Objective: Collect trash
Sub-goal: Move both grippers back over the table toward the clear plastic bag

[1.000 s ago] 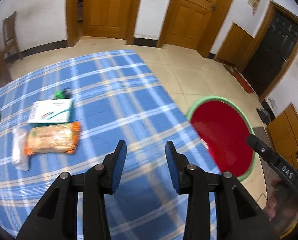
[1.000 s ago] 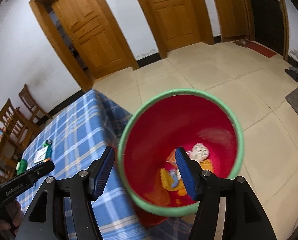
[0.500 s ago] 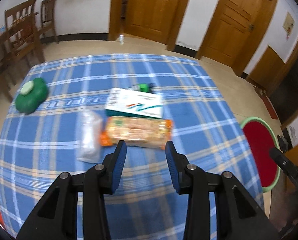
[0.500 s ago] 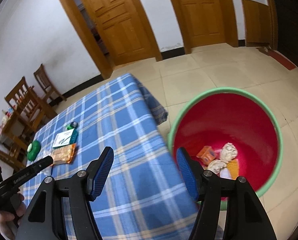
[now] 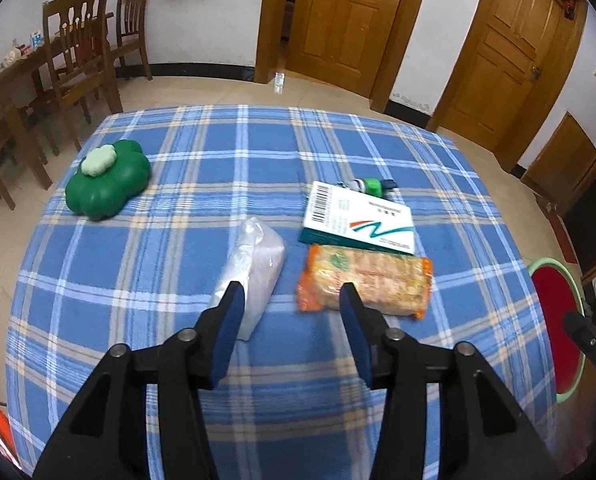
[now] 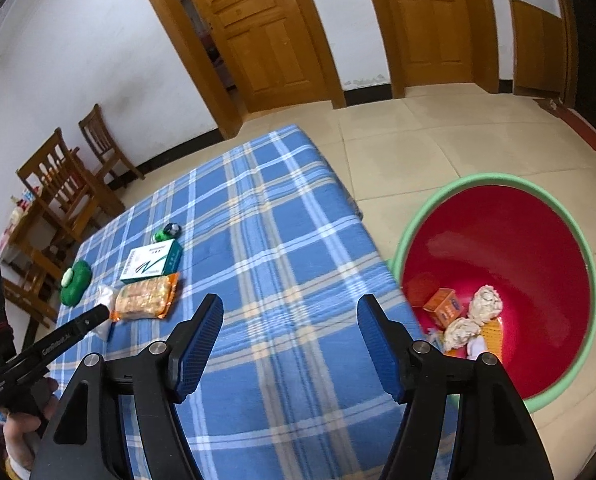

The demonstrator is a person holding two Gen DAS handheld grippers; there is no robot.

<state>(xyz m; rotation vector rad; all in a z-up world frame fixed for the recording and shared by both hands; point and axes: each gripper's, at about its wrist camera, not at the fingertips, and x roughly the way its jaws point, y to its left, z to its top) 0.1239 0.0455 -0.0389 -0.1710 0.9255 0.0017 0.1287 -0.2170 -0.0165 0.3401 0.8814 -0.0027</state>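
Note:
On the blue plaid tablecloth (image 5: pixel 201 148) lie a clear plastic bag (image 5: pixel 257 264), an orange cracker packet (image 5: pixel 368 284), a white-and-green box (image 5: pixel 358 220) and a small green bottle (image 5: pixel 372 186). My left gripper (image 5: pixel 290 296) hovers just short of the bag and the packet. Its jaws are opening, with nothing between them. My right gripper (image 6: pixel 290 308) hangs over the table's right side, its jaws opening too and empty. To its right on the floor stands the red bin (image 6: pixel 498 240) with a green rim, holding an orange carton (image 6: pixel 444 304) and crumpled paper (image 6: pixel 486 300).
A green clover-shaped container (image 5: pixel 107 178) sits at the table's far left. Wooden chairs (image 5: pixel 77 48) and another table stand beyond it. Tiled floor (image 6: pixel 438 140) and wooden doors (image 5: pixel 338 20) lie behind. A hand (image 6: pixel 21 436) holds the left gripper at the lower left of the right wrist view.
Both views have swung left, from the bin to the table. The left gripper now faces the bag and the cracker packet, and its jaws stand wider. The right jaws are slightly wider.

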